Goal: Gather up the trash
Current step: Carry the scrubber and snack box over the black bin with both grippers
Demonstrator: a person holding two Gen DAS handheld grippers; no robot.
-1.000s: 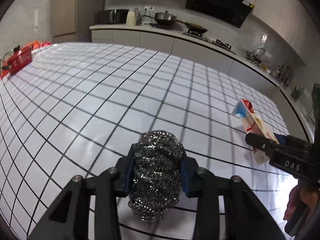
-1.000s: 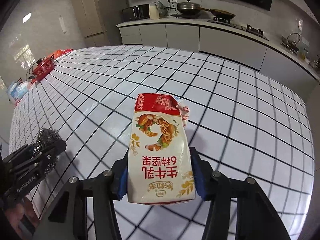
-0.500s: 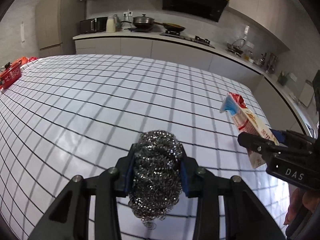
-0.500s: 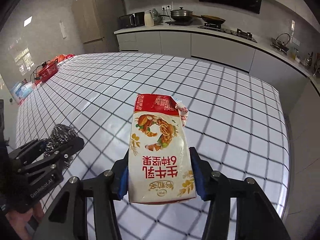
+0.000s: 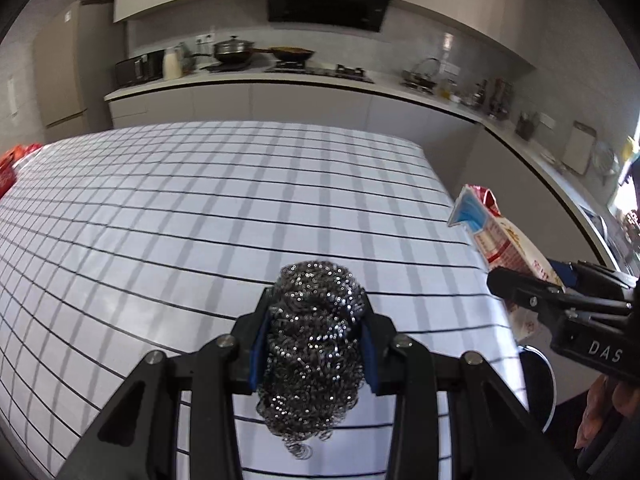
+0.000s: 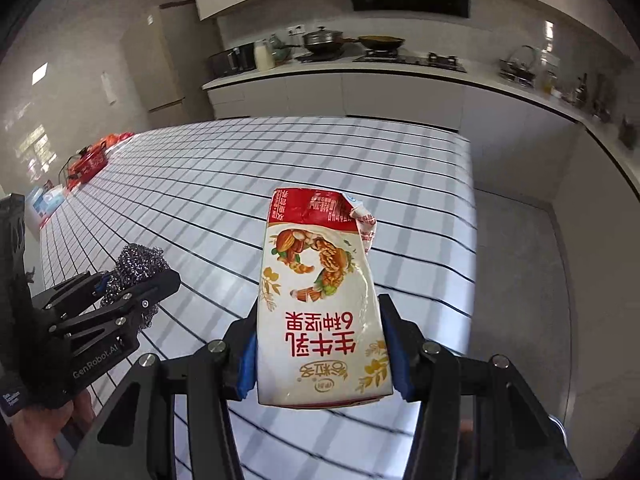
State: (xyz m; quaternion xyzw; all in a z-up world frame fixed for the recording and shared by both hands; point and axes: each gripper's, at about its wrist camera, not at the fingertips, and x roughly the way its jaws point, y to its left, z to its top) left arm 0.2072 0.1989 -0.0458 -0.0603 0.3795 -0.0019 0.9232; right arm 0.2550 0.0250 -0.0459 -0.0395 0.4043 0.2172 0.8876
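My left gripper (image 5: 316, 320) is shut on a ball of steel wool (image 5: 314, 344), held above the white checked table (image 5: 200, 208). To its right, the milk carton (image 5: 500, 240) shows in my right gripper (image 5: 524, 280). In the right wrist view my right gripper (image 6: 320, 344) is shut on that white and red milk carton (image 6: 320, 304), whose torn top points away from me. The left gripper (image 6: 132, 280) with the steel wool (image 6: 136, 264) appears at the lower left, beside a hand (image 6: 40, 440).
The table's right edge (image 6: 472, 240) drops to a grey floor (image 6: 516, 280). A round rim (image 5: 548, 384) shows below the table's corner. Red items (image 6: 88, 160) lie at the table's far left. A kitchen counter (image 5: 280, 80) with pans runs along the back wall.
Both grippers have carried their loads to the right over the table, toward its right edge. The floor beside the table has come into view. Both grips are unchanged.
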